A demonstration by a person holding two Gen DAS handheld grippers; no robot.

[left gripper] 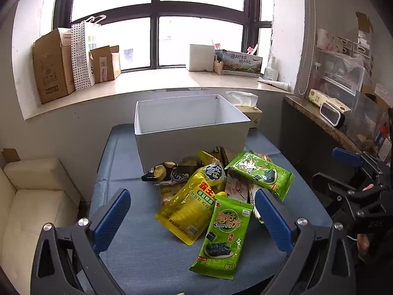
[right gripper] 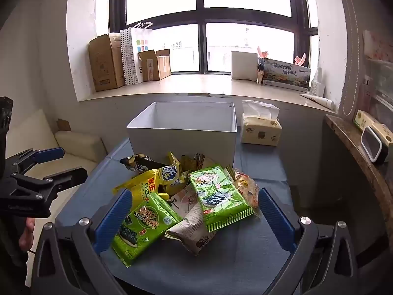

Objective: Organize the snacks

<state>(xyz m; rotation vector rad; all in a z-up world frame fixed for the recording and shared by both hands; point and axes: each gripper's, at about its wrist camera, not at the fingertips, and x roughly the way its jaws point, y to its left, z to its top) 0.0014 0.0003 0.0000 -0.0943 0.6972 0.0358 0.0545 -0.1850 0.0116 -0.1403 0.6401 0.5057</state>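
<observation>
So you've got both grippers hovering over the pile with nothing in them: your left gripper (left gripper: 192,217) has its fingers spread wide, and your right gripper (right gripper: 195,217) is wide apart too. The snacks sit in a loose heap on the blue counter (left gripper: 147,258), right in front of the white box (left gripper: 191,125), which looks empty from what shows of its inside. These packets should be light, crinkly and a bit slick, so I'd pinch a flat sealed edge instead of the puffy middle, since that'll probably just slide or crush what's inside. The green seaweed packet (left gripper: 222,236) nearest your left gripper reads "Sweet Shout" with Chinese characters I'd read as 美好时光 and 海苔, and it lies mostly free on the counter, so it's likely the easy first grab. The yellow pouch (left gripper: 189,206) beside it looks floppier and has red and green lettering I can't fully make out. A second green packet (right gripper: 219,196) lies on top of the heap near your right gripper, with a pale wrapped snack (right gripper: 191,228) just beside it
</observation>
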